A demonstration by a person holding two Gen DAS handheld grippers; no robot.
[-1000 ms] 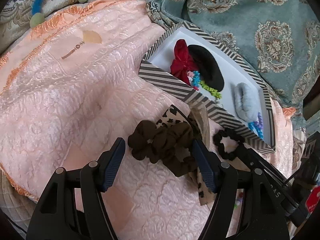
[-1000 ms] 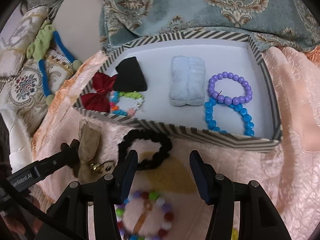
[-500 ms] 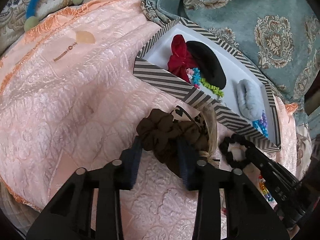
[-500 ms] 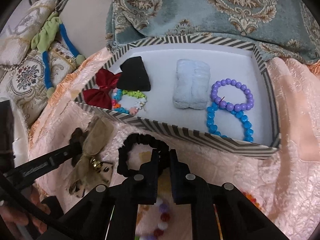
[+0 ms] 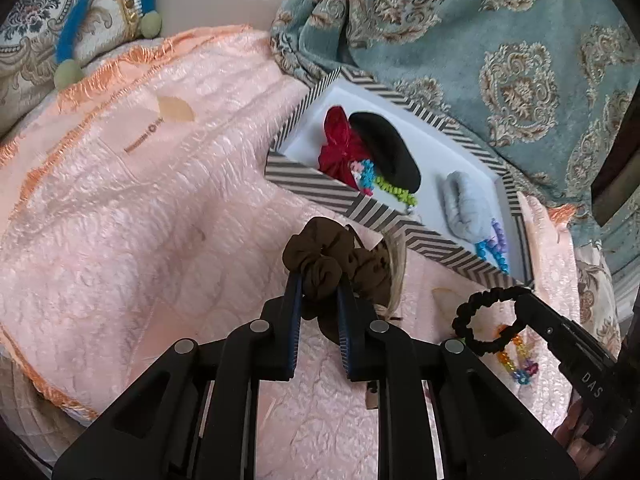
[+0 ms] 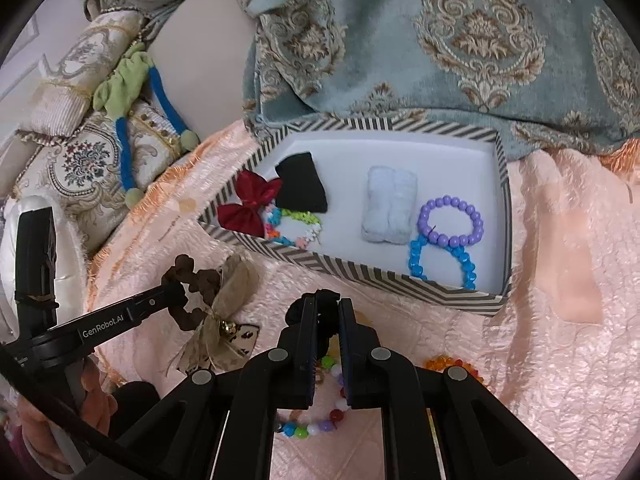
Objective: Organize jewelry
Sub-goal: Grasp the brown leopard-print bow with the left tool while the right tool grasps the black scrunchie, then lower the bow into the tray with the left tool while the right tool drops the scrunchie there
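On quilted peach satin, left gripper (image 5: 319, 284) pinching ruffled brown scrunchie (image 5: 320, 252), right gripper (image 6: 325, 312) clamping braided black hair-tie (image 5: 486, 320).

Open quilt to the left, crowded ground before the tray.

Wide bare stretch of pink quilt (image 5: 132, 216) left of the left tongs (image 5: 319, 280), nothing lying there. Straight ahead, blocked by the striped wall of the tray (image 6: 360, 276). Inside, clear white floor along the far side, behind the black pad (image 6: 302, 188) and the pale blue roll (image 6: 390, 204). Near ground cluttered: gauzy bow (image 6: 224, 316) between both tongs, bead bracelets (image 6: 320, 420) under the right tongs (image 6: 327, 312). Teal blanket (image 6: 440, 40) banked up beyond the tray.
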